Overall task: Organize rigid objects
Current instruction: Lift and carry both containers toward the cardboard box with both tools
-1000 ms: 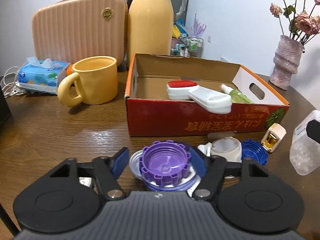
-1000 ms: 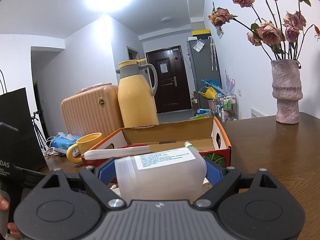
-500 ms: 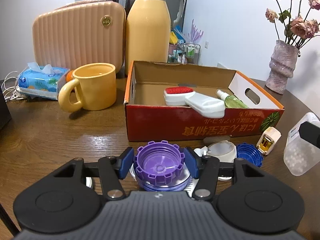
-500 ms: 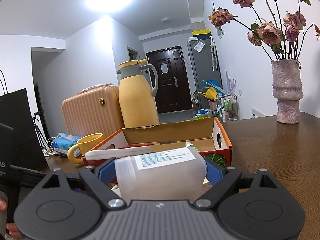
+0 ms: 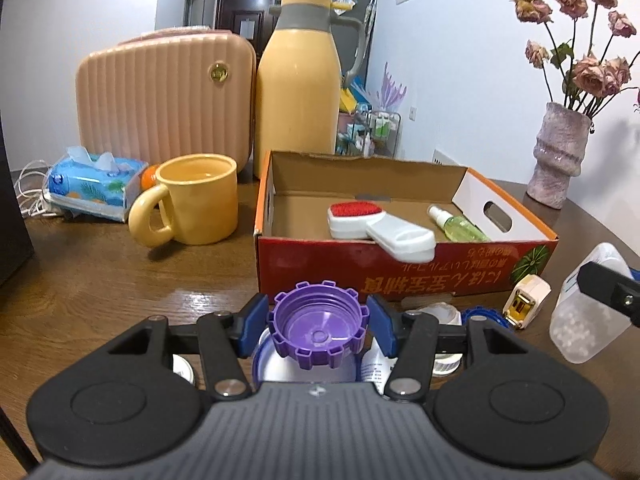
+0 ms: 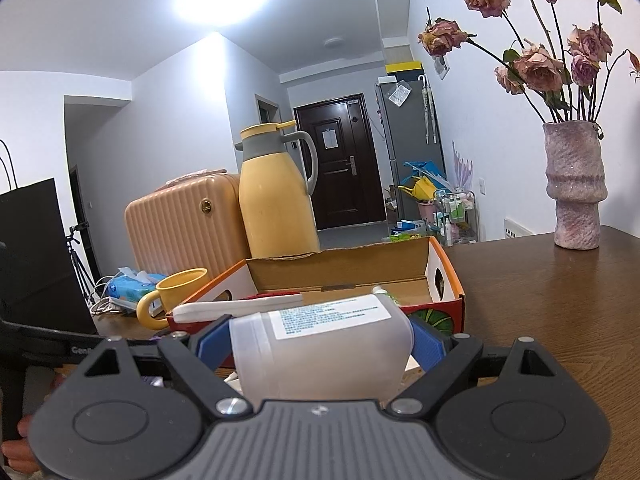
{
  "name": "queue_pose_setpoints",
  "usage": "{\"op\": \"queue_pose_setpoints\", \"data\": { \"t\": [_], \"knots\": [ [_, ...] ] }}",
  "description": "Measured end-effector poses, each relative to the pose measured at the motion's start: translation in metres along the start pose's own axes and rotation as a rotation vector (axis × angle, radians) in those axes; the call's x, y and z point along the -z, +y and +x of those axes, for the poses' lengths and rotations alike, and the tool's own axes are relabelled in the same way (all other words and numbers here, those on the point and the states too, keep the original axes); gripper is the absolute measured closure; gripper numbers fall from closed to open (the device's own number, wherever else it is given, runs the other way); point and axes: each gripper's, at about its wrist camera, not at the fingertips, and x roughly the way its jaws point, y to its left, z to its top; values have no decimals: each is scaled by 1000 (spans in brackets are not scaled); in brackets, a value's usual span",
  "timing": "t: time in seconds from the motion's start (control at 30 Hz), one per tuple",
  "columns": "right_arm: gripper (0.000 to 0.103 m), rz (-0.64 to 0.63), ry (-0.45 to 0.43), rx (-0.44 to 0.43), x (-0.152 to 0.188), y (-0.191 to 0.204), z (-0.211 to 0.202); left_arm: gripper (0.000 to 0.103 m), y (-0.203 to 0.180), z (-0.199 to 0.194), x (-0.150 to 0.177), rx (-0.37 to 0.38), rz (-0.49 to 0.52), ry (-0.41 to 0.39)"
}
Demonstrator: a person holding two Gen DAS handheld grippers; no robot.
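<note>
My left gripper (image 5: pixel 318 322) is shut on a purple notched cap (image 5: pixel 319 324), lifted above other lids on the table, just in front of the red cardboard box (image 5: pixel 400 270). The box holds a white brush with a red pad (image 5: pixel 376 226) and a green spray bottle (image 5: pixel 460 226). My right gripper (image 6: pixel 320 340) is shut on a translucent white plastic bottle (image 6: pixel 320 352) with a label; that bottle also shows at the right of the left wrist view (image 5: pixel 588 320). The box shows in the right wrist view (image 6: pixel 348 276) just beyond the bottle.
A yellow mug (image 5: pixel 192 200), a tissue pack (image 5: pixel 92 180), a peach case (image 5: pixel 168 100) and a yellow thermos (image 5: pixel 300 88) stand behind and left of the box. A blue cap (image 5: pixel 480 316), a white cup (image 5: pixel 436 314) and a small white-yellow item (image 5: pixel 526 298) lie before it. A vase (image 5: pixel 560 152) stands far right.
My left gripper closed on the purple cap and raised it off the lids, tilting up and nearing the box. The right gripper stayed still with the bottle.
</note>
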Motion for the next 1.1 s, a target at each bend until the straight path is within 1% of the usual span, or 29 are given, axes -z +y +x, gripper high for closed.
{"op": "queue_pose_setpoints", "data": {
  "t": [0.2,0.6,0.87,1.1],
  "knots": [
    [13,0,-1,3,-1,1,-1,48,-3,-8,0,-13,4,-15],
    [13,-9,-12,18,-8,6,-2,48,-4,-36,-7,-27,-11,-73],
    [13,-28,-34,35,-21,9,1,48,-7,-42,-25,-27,-15,-111],
    [13,-49,-51,57,-37,12,14,48,-17,-35,-45,-25,-18,-138]
  ]
}}
